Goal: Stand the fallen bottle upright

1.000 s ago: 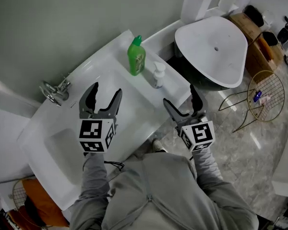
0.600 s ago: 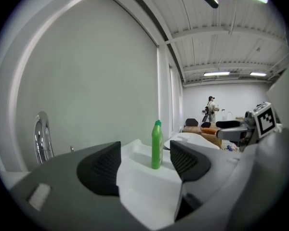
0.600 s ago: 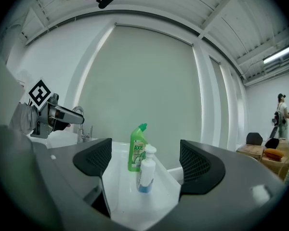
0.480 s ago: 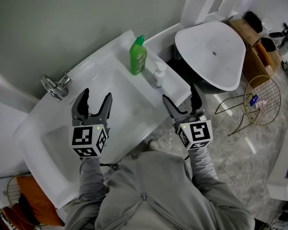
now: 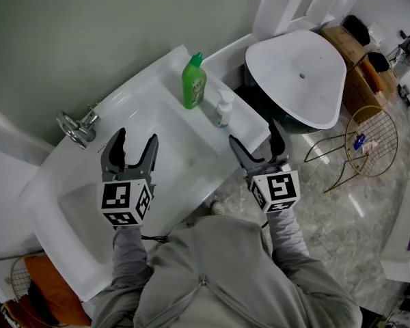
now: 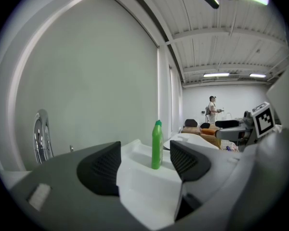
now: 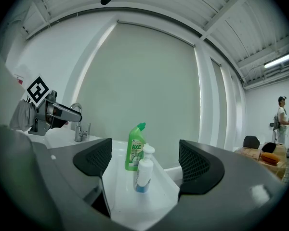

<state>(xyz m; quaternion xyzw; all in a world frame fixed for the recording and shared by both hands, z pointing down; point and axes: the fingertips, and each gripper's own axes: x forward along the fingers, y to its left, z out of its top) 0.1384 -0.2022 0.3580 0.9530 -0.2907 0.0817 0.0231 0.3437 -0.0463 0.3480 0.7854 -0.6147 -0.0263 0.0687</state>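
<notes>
White basin (image 5: 181, 145) filled the head view. Green bottle (image 5: 194, 82) stood upright on its ledge at 12 o'clock, pump bottle (image 5: 223, 108) just beside at 1. Left gripper (image 5: 136, 139) and right gripper (image 5: 255, 137) hung empty, jaws apart, well clear. Judged: uprighting done; next calls for withdrawal only.
</notes>
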